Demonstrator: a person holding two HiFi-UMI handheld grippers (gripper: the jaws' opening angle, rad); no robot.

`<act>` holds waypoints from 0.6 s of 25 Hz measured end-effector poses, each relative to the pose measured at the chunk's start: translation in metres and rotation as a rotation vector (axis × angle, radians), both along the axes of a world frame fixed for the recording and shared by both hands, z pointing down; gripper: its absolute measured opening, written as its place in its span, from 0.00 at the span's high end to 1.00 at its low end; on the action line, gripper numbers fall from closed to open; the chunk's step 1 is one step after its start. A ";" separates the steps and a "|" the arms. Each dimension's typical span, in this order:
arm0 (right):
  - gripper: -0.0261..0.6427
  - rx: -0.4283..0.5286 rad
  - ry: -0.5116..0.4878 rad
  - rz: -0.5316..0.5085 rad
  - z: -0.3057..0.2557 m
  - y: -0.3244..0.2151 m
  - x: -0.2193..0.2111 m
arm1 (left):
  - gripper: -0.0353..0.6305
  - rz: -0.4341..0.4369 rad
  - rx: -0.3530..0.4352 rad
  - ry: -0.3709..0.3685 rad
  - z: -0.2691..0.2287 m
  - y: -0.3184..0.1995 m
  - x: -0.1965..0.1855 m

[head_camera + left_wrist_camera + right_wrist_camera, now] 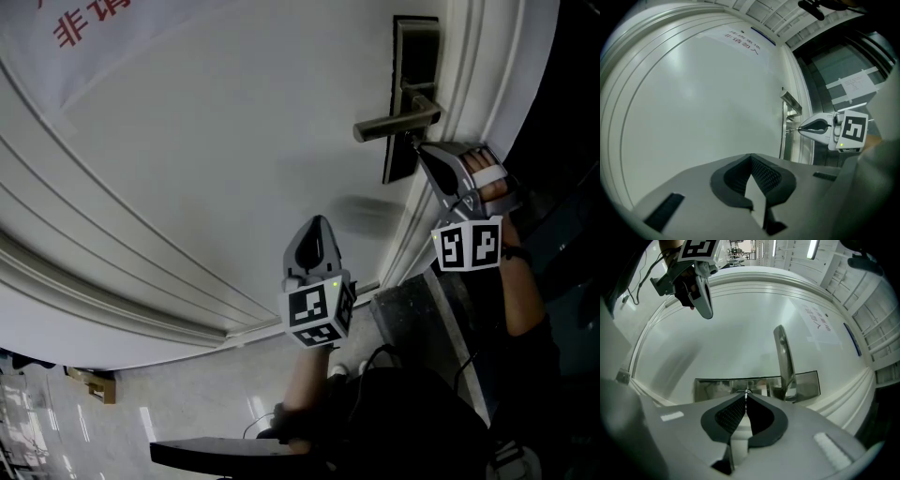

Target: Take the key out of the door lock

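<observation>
Silvery and thin, the key [747,391] shows only as a sliver of bright metal at the very tips of the right gripper [746,396]. The jaws are pressed together on it, and just beyond the tips it enters the lock plate [712,389]. Dark ribbed pads [729,414] line the jaws inside smooth grey shells. The plate is a polished, mirror-like steel rectangle. Just right of the jaws, the lever handle [785,359], a smooth rounded bar, stands out from it. Above and left of the jaws, the door [740,324] is a wide, bare, smooth white panel. To the right, the stepped white mouldings of the frame [843,394] lie close. The left gripper [751,157] hangs well apart from the lock, its jaws closed on nothing and facing plain door.
</observation>
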State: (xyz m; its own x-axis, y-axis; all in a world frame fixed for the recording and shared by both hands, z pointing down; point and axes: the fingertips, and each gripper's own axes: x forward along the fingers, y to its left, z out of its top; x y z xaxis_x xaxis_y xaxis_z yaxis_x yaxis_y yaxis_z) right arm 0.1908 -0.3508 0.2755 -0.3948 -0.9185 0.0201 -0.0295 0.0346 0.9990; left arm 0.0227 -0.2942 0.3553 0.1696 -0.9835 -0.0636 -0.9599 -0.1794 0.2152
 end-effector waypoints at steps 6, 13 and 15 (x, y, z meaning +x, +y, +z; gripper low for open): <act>0.95 -0.002 -0.008 -0.006 0.000 0.001 0.000 | 0.95 0.011 0.002 -0.001 -0.001 -0.001 0.005; 0.95 -0.004 -0.011 -0.009 0.001 0.001 0.000 | 0.95 0.017 0.002 -0.001 -0.002 -0.001 0.008; 0.95 -0.003 -0.010 -0.008 0.001 0.001 0.001 | 0.95 0.017 0.003 -0.004 -0.002 -0.001 0.008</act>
